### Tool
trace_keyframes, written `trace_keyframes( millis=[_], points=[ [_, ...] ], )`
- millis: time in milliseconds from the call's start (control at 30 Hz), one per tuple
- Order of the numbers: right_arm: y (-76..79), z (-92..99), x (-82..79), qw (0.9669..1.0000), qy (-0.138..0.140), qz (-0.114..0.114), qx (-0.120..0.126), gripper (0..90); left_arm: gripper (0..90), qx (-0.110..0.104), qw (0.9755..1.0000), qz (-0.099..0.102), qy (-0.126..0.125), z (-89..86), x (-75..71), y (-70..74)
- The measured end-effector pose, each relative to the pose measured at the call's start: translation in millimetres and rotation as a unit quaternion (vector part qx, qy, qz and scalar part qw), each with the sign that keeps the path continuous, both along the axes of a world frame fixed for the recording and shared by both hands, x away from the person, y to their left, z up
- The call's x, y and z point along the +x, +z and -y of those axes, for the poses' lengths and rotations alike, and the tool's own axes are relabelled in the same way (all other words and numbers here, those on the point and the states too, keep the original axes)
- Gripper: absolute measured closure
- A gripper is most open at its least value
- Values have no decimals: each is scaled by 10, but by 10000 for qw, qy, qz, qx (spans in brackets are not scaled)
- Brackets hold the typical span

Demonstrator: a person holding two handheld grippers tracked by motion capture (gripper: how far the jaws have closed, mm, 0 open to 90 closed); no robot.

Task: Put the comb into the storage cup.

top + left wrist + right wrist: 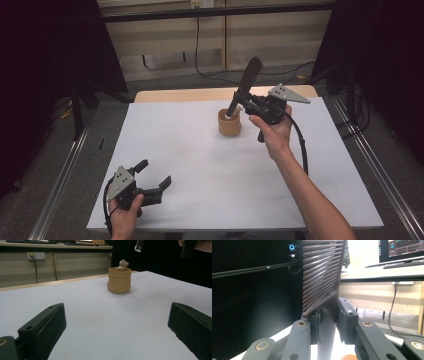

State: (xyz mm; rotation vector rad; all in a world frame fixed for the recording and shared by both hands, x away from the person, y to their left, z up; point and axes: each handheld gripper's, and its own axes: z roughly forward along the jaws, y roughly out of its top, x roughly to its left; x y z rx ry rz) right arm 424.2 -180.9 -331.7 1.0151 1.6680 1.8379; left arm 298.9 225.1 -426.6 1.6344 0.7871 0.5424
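the right gripper (pixel 328 326) rises from the bottom of the right gripper view, its two black jaws closed on the neck of a dark ribbed utensil (pixel 322 277). the pads press on it from both sides, just where the handle meets the wider ribbed part. that part stands upright above the jaws and runs out of the top edge, its ridges slanting across it. under the jaws a small orange shape (pixel 348 357) peeks in at the bottom edge. behind, to the right, a desk (pixel 384 271) carries a lit monitor (pixel 400 250), and a cable (pixel 393 305) hangs down the pale wall.
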Motion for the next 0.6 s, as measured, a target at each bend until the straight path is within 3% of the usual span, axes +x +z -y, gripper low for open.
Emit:
trace_keyframes(
  millis=[167,367,433,600],
  points=[
    [26,17,55,10000,-68,27,2,733,15,-36,10000,-30,-44,-23,8,-12],
    [-34,10,116,9999,-134,20,-89,733,19,-12,10000,17,73,-38,5,-14],
    [-58,5,149,9999,-152,-10,-69,733,28,-13,9998,142,162,-47,-7,-3],
    [-96,-11,246,9996,-228,-11,-145,733,28,-20,9997,109,227,-63,-1,-5]
  ],
)
